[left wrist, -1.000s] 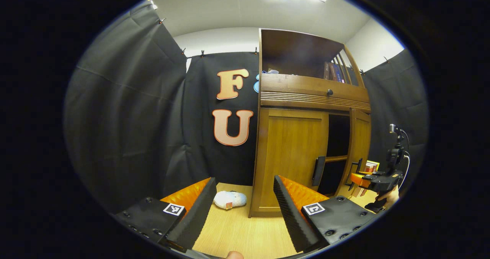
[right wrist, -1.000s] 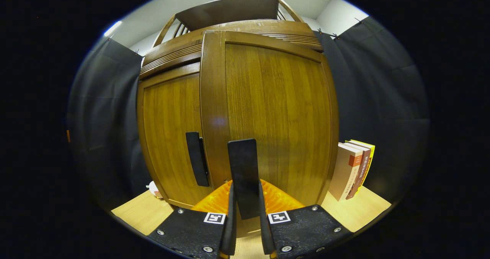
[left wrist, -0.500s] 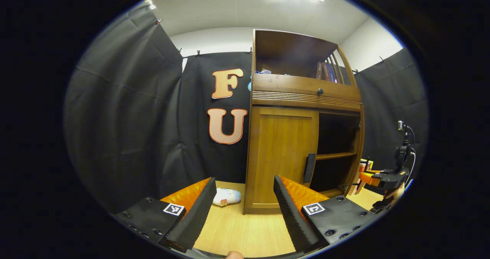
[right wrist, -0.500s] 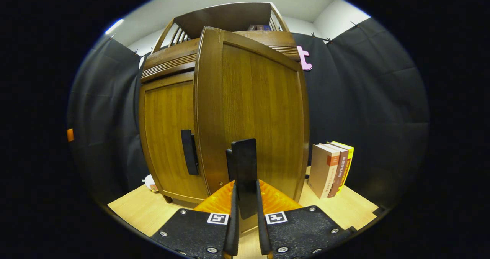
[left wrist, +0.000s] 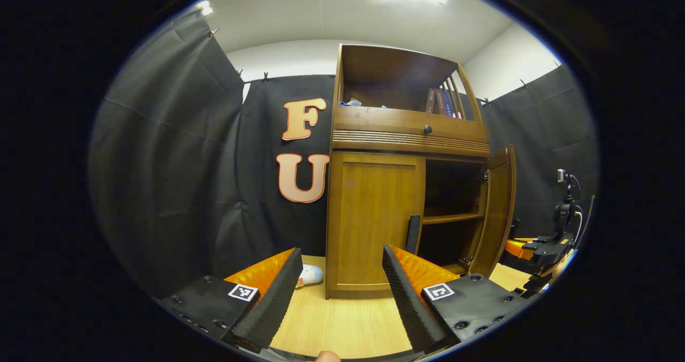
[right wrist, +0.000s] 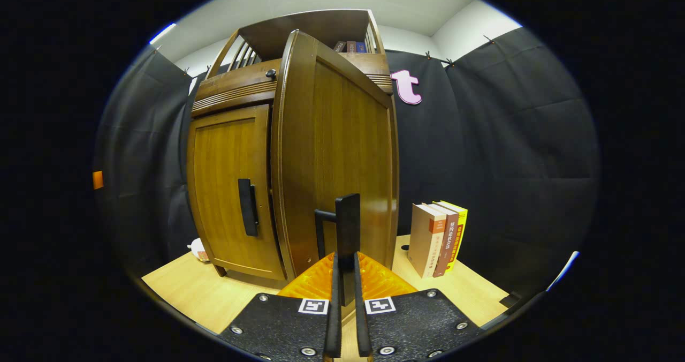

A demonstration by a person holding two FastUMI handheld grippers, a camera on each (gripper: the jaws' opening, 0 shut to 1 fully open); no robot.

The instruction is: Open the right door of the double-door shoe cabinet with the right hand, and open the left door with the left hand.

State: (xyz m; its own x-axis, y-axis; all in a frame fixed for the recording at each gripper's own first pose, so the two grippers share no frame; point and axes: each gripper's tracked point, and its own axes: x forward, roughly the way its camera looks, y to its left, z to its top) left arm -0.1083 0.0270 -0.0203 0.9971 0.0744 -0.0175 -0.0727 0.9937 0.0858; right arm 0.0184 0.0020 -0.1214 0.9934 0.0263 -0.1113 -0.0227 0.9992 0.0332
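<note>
The right gripper's (right wrist: 345, 319) fingers are pinched on the right handle (right wrist: 348, 225), the slab clamped between them at about 6 o'clock in the right gripper view. That grip is what holds the right door (right wrist: 332, 153) where it is: swung well out from the cabinet (left wrist: 406, 132), so that in the left gripper view it stands edge-on at 3 o'clock and the dark inside and a shelf (left wrist: 447, 218) are laid bare. I'd judge that half of the job as good as done.

The left gripper (left wrist: 337, 292) hangs well back from the cabinet with its fingers spread wide and nothing between them, seemingly set ready for its own turn. The left door (left wrist: 377, 217) sits shut, its handle (left wrist: 413, 233) standing just above the right-hand finger at roughly 5 o'clock, well apart from it. The gap looks wide enough to take that handle, so the likely next move is to reach in, close on it, then pull.

Three books (right wrist: 436, 239) stand on the floor beside the right door, out at 4 o'clock; swing wider and the door may touch them.
</note>
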